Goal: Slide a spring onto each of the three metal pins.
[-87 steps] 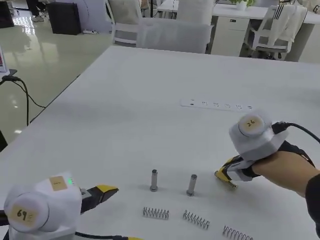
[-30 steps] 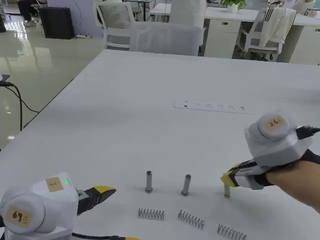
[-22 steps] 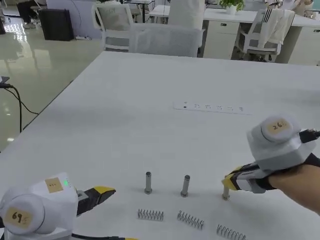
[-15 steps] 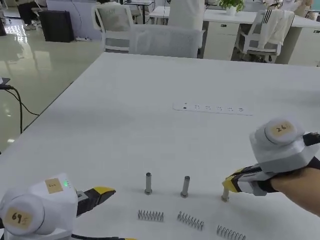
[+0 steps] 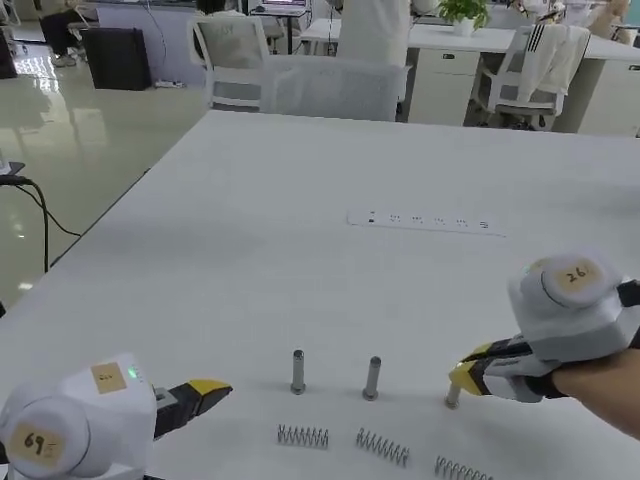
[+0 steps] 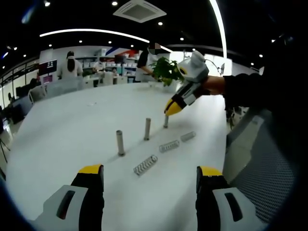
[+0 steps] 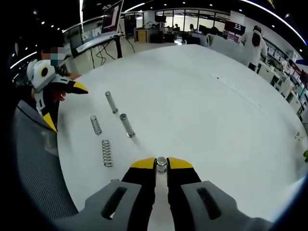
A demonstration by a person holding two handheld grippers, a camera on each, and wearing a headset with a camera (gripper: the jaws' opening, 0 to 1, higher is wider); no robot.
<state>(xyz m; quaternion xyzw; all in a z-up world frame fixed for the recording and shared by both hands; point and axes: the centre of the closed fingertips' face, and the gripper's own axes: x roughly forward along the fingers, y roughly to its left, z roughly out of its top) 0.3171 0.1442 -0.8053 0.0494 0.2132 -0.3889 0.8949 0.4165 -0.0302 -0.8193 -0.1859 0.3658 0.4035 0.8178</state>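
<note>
Three short metal pins stand in a row near the table's front edge: the left pin (image 5: pixel 298 370), the middle pin (image 5: pixel 372 378) and the right pin (image 5: pixel 453 395). My right gripper (image 5: pixel 468 378) is shut on the top of the right pin (image 7: pixel 161 163), whose foot rests on the table. Three springs lie flat in front of the pins: a left spring (image 5: pixel 303 436), a middle spring (image 5: pixel 383 447) and a right spring (image 5: pixel 462 470). My left gripper (image 5: pixel 205 395) hovers open at the lower left, well apart from the left pin (image 6: pixel 120 143) and the nearest spring (image 6: pixel 145 164).
A white power strip (image 5: pixel 425 221) lies across the middle of the white table (image 5: pixel 300 250). Chairs and desks stand beyond the far edge. The table's left edge drops to the floor, where a black cable runs.
The third pin, hidden under my right gripper 2.9 s ago, now stands upright at its tip. The right gripper has stayed on it. The left gripper has hardly moved; the head view has shifted.
</note>
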